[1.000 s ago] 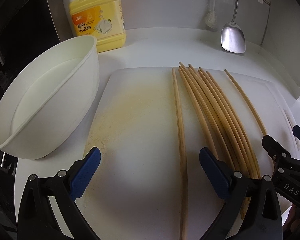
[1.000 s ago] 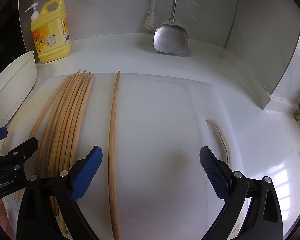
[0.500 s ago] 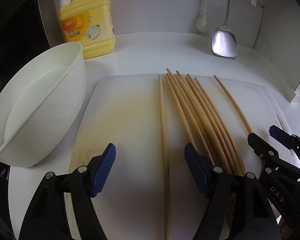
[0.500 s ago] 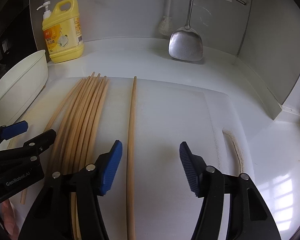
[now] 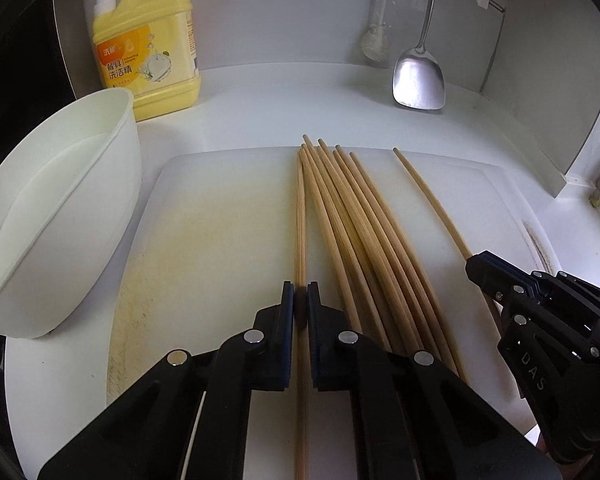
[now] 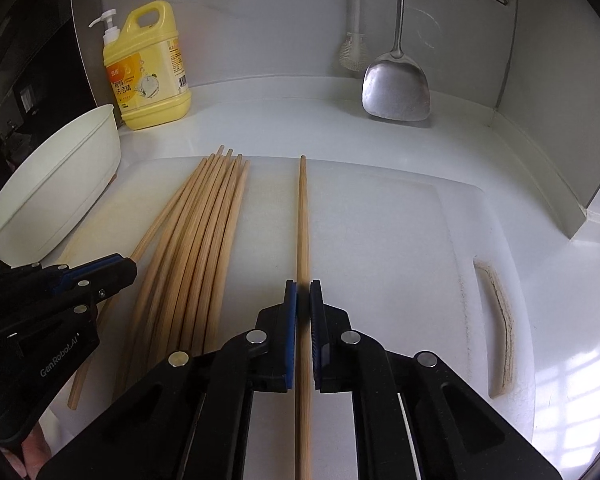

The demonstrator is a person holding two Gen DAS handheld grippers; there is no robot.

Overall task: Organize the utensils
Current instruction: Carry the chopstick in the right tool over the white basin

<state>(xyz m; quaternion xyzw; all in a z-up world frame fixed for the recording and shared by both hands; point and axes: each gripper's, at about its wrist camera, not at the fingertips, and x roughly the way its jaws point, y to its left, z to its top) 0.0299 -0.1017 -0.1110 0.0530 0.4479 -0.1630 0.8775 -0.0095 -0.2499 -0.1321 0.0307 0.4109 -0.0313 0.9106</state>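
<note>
Left hand-held gripper [image 5: 300,304] clamped, fingers level; right hand-held gripper [image 6: 303,300] likewise clamped.

surface: white counter [image 5: 260,120] | on it: cutting board [image 5: 220,220], white bowl [image 5: 60,220], yellow detergent bottle [image 5: 148,40], steel spatula [image 5: 419,84]

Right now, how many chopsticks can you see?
8, roughly: the left chopstick in the left gripper, the right chopstick in the right gripper, and a bundle of about six between them. Overlaps may hide some.
</note>
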